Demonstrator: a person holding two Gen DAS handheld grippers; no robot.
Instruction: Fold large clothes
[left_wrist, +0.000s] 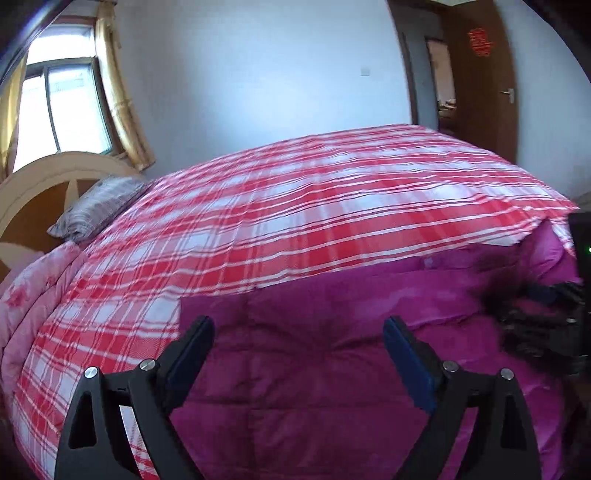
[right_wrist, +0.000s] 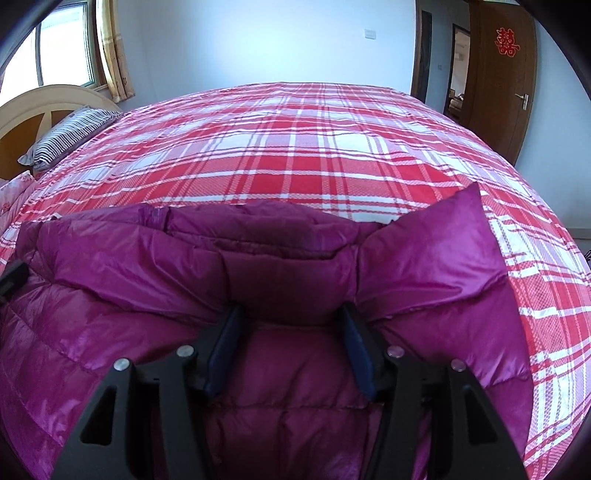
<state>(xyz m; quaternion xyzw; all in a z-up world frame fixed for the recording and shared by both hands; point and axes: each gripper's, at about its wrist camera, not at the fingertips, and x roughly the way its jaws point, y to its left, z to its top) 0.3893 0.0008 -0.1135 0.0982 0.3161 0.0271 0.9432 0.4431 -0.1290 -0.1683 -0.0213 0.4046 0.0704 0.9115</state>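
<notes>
A magenta quilted down jacket lies on the near part of a bed with a red and white plaid sheet. My left gripper is open just above the jacket, holding nothing. In the right wrist view the jacket fills the foreground, with a raised fold in the middle. My right gripper is open, its fingers either side of that fold. The right gripper and dark fur trim show at the right edge of the left wrist view.
A striped pillow and a wooden headboard are at the far left. A pink floral quilt lies at the bed's left end. A window with curtains is behind, and a brown door at the right.
</notes>
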